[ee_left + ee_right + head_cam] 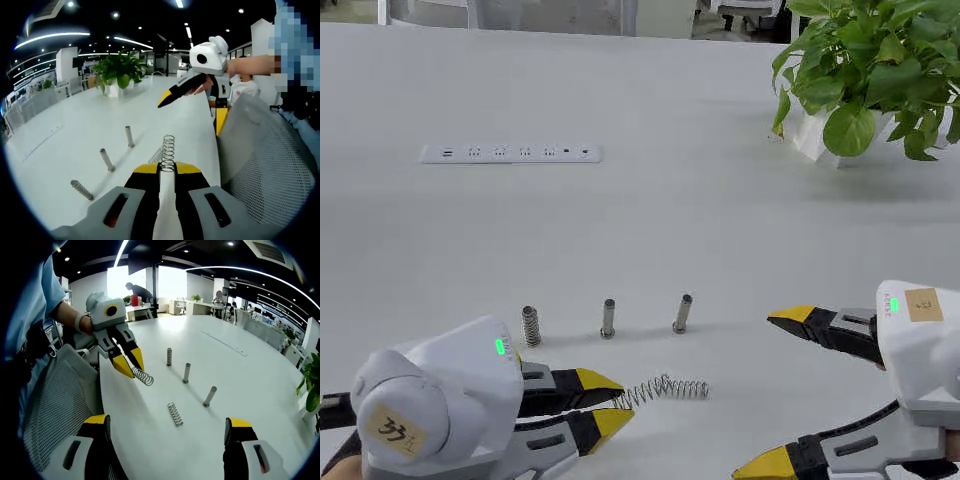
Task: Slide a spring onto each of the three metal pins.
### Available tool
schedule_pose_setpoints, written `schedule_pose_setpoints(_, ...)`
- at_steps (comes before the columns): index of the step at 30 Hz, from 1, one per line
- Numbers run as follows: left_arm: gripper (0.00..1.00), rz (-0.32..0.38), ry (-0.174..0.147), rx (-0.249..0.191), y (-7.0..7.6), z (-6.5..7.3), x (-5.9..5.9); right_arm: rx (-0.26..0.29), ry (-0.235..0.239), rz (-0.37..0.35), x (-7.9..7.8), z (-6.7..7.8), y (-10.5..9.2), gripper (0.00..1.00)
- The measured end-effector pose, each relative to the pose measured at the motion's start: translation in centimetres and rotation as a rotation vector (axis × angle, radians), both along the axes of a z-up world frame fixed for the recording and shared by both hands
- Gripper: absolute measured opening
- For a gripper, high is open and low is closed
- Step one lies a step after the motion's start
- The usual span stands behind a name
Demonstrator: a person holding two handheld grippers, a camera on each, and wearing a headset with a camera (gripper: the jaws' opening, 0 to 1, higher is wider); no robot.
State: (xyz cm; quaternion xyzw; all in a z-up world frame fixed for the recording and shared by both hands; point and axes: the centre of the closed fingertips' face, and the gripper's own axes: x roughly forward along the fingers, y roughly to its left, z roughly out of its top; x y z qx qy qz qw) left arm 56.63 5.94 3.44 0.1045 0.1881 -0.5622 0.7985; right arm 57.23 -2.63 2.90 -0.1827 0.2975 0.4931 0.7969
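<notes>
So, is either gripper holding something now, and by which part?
The left gripper is shut on one end of a spring; the rest sticks out past its tips. The right gripper is open and holds nothing.

A power strip (510,153) and a potted plant (865,70) sit on the white table (670,220).

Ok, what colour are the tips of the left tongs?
Yellow, with black behind them, clearest in the head view, where the left tongs pinch a spring.
</notes>
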Motion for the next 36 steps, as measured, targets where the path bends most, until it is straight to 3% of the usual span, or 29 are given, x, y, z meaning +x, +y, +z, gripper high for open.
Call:
schedule_pose_setpoints(8,0.06,0.009,0.003,-0.019,-0.1,0.2,-0.8,0.016,0.014,0.067,-0.2,1.1,1.8,0.86)
schedule_pose_setpoints(14,0.06,0.005,0.002,-0.025,0.0,0.3,-1.2,0.031,0.060,0.158,-0.7,1.7,3.5,0.65)
schedule_pose_setpoints(19,0.06,0.006,0.005,-0.024,0.2,0.2,-1.3,0.046,0.111,0.224,-0.9,1.9,4.3,0.48)
schedule_pose_setpoints(21,0.06,0.006,0.007,-0.025,0.3,0.2,-1.4,0.070,0.169,0.246,-1.4,1.9,4.7,0.44)
schedule_pose_setpoints(24,0.06,0.004,0.007,-0.029,0.4,0.3,-1.5,0.081,0.201,0.270,-1.6,1.9,5.1,0.34)
schedule_pose_setpoints(29,0.06,-0.003,0.005,-0.040,0.3,0.6,-1.7,0.116,0.263,0.297,-2.1,2.0,6.0,0.31)
schedule_pose_setpoints(31,0.06,-0.006,0.000,-0.042,0.4,0.6,-1.7,0.132,0.297,0.320,-2.7,2.1,6.3,0.24)
schedule_pose_setpoints(36,0.06,-0.012,0.002,-0.058,0.3,0.8,-1.9,0.128,0.314,0.320,-2.6,1.7,6.6,0.19)
